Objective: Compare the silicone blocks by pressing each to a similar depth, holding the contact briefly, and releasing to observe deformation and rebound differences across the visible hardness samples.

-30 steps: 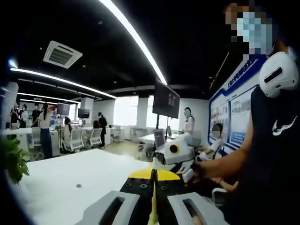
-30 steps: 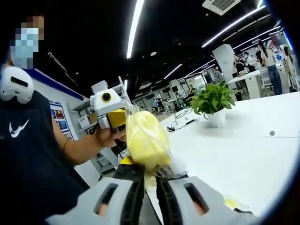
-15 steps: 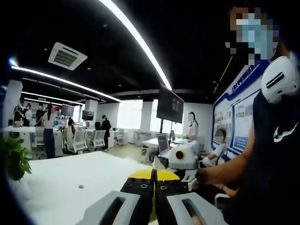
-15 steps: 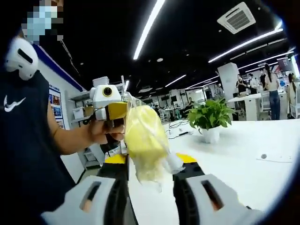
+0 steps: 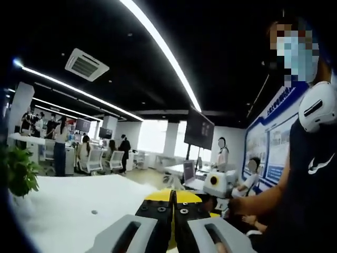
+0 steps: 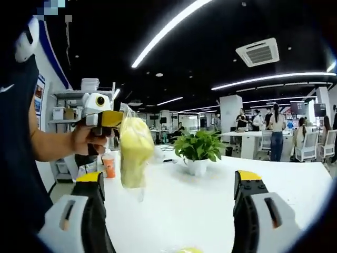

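**Bagged yellow block hangs from left gripper, right gripper spread wide**

Right gripper view: right gripper (image 6: 167,203) has its jaws far apart, nothing between them. The yellow silicone block (image 6: 135,152), wrapped in a clear plastic bag, hangs above the white table (image 6: 210,205), up and to the left of the gap between the right jaws and not touching either of them. It sits closer to the right gripper's left jaw than to its other one.

The left gripper (image 6: 105,118) holds the bag by its top edge; the bag top is pinched at the yellow jaw tips and the block dangles below them. A hand (image 6: 87,141) grips the left gripper's handle, forearm coming in from the left.

Landmarks around the block in this view: orange cup (image 6: 108,165) just left of it and behind, potted plant (image 6: 198,151) to its right on the table. A sliver of something yellow (image 6: 183,250) lies on the table at the bottom edge, between the right jaws; too little visible to identify.

Left gripper view: left gripper (image 5: 173,211) jaws are pressed together, no visible gap. The bag itself can't be made out between them here. The right gripper (image 5: 220,185) sits beyond and to the right of the jaw tips, held in a hand (image 5: 243,204).
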`<state>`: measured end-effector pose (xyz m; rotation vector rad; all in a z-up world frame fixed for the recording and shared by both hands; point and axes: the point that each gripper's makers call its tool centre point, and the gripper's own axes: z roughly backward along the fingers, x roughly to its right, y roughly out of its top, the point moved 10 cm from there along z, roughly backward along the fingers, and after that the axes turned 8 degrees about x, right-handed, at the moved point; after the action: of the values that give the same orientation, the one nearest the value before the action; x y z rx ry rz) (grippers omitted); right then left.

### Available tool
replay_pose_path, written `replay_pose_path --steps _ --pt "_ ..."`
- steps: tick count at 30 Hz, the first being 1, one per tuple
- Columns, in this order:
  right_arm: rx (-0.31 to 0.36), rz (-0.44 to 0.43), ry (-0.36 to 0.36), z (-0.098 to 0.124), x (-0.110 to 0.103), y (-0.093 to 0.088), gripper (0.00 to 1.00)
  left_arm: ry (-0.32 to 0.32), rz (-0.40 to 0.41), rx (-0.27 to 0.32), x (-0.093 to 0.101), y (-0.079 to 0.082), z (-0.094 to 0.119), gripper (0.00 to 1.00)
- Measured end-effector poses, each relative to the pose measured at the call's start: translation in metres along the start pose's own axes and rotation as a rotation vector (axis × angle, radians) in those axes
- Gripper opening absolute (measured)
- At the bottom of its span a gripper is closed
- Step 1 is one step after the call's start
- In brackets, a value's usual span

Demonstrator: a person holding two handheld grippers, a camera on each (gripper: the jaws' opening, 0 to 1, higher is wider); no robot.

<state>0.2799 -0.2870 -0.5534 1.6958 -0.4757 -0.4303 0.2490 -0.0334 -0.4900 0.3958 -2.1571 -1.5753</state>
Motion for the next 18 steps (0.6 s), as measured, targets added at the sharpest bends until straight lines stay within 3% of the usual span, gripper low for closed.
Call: replay_pose_path --steps 4,9,18 --pt "-0.011 0.03 -0.068 0.013 0.01 -0.002 0.96 0.035 0.034 0.016 -0.007 -0.006 0.002 0.0" --pt "-0.055 0.036 -0.169 0.037 0.021 -0.021 0.96 0.092 0.087 0.043 -0.018 -0.014 0.009 0.0" --pt "-0.093 0.037 -0.22 0.059 0.021 -0.039 0.96 0.178 0.188 0.069 -0.039 -0.033 0.024 0.0"
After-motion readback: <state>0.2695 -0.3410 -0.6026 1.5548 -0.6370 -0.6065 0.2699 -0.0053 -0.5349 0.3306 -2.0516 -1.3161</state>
